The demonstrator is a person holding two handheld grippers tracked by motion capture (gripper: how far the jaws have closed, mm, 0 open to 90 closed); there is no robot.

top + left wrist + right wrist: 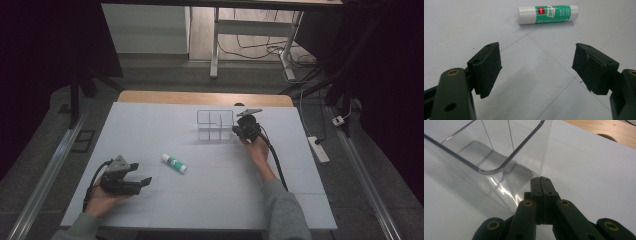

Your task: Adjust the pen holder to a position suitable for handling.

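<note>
A white and green glue stick (174, 163) lies on its side on the white mat (210, 190), left of centre. My left gripper (141, 172) rests low at the front left, open, with its jaws facing the glue stick (548, 14) a short way ahead. Nothing sits between its pads (487, 67). A clear plastic organiser box (215, 125) with inner dividers stands at the back middle. My right gripper (237, 131) is at the box's right side, shut with nothing in it. In the right gripper view its tips (540, 179) lie against the box's (486, 152) lower wall.
The mat covers a wooden table whose bare edge (205, 97) shows at the back, with a round hole (606, 137) in it. A desk frame (215, 45) and cables (260, 47) stand on the floor beyond. A power strip (318, 148) lies off the right side.
</note>
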